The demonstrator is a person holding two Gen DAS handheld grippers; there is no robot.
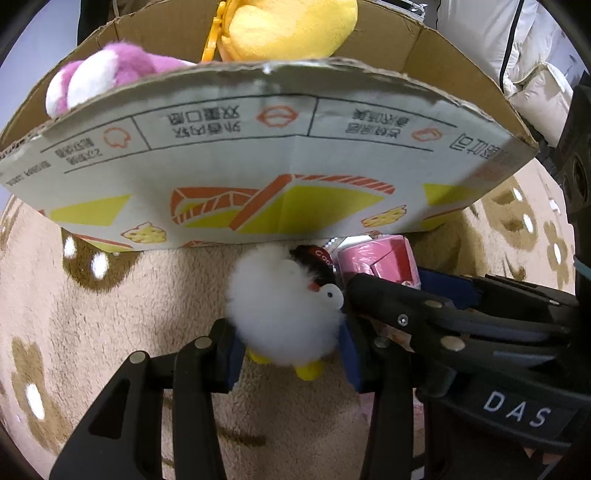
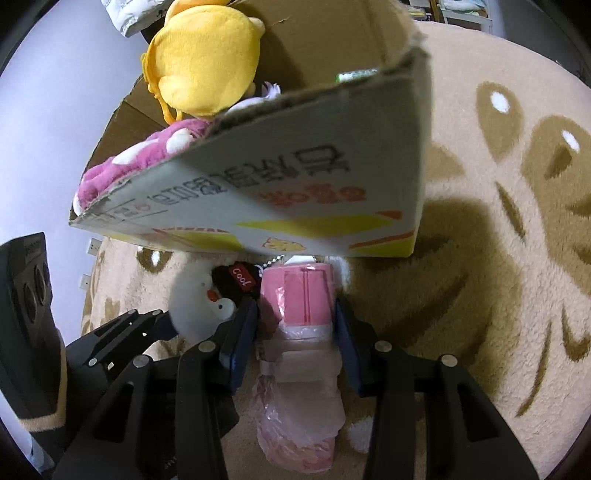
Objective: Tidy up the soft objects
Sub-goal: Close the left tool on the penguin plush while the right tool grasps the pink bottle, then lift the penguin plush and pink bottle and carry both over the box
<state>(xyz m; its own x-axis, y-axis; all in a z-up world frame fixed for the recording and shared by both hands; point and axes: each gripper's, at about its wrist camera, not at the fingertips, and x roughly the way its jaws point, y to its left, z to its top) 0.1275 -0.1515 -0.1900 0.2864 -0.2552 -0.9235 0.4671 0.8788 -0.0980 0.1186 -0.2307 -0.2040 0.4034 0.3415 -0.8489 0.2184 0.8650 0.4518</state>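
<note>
Two toys boxed: the yellow plush and the pink plush already sit in your cardboard box.
Left to do: the white fluffy penguin and the pink wrapped toy lie on the rug, against the box's near wall.
Left gripper: half closed, its pads pressing the penguin's sides.
Right gripper: half closed, clamped on the pink wrapped toy.
Next, likely: lift both over the rim.

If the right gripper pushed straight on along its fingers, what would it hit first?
The right gripper already grips the pink plush; straight ahead, that plush would probably meet the cardboard box wall first, though depth is uncertain.
</note>
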